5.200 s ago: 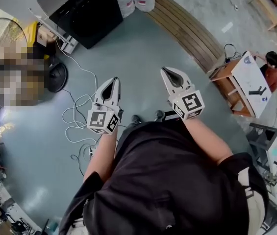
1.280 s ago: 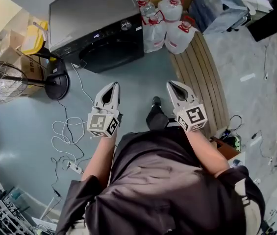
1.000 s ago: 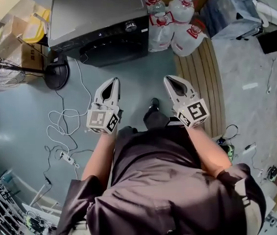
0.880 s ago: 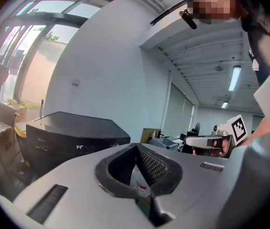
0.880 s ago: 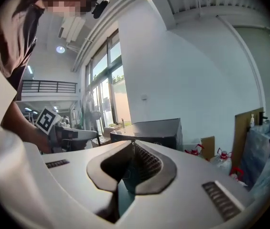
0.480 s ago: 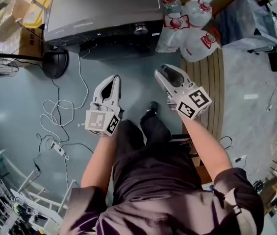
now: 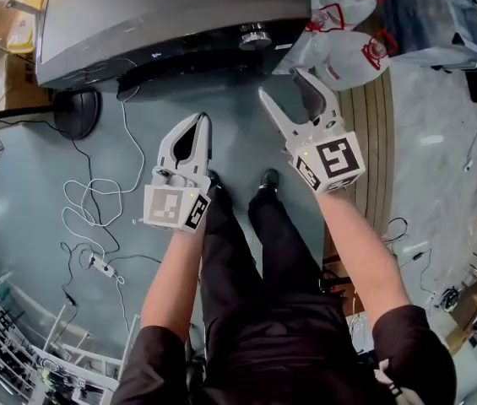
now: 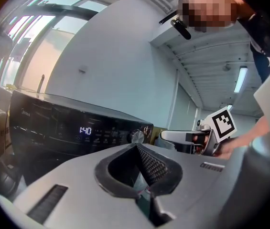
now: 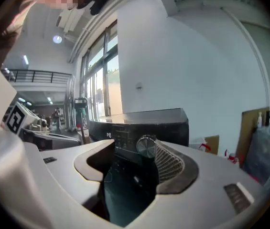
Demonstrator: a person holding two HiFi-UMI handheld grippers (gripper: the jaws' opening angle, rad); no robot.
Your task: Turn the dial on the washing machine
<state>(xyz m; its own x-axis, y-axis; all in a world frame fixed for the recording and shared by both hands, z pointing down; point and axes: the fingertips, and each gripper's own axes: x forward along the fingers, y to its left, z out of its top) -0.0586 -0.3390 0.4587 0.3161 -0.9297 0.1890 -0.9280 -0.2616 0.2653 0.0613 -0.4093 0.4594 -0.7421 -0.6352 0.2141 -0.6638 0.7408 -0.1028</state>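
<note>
Below my head camera, the washer (image 7: 170, 15) lies across the top, with its dial (image 7: 255, 36) at the right end of the front panel. My right claw (image 7: 282, 87) stands wide: its jaws have just been opening and nothing is between them. My left claw (image 7: 194, 123) is together and empty. The danger I judge here is coming in off-centre, so that one jaw knocks the panel or the dial's face instead of straddling it. The dial is near, up and slightly left of the right claw's tips, not touching.

In the left gripper view, my jaws meet at the tips and hold nothing. If this idle claw drifts forward, it could bump the panel. The dial (image 8: 136, 136) shows beyond the tips, right of the lit display (image 8: 85, 130).

In the right gripper view, the jaws gape. Closing now would catch air or only the rim, and slip. The dial (image 9: 146, 147) sits ahead in the gap, hard by the right jaw rather than centred.
</note>
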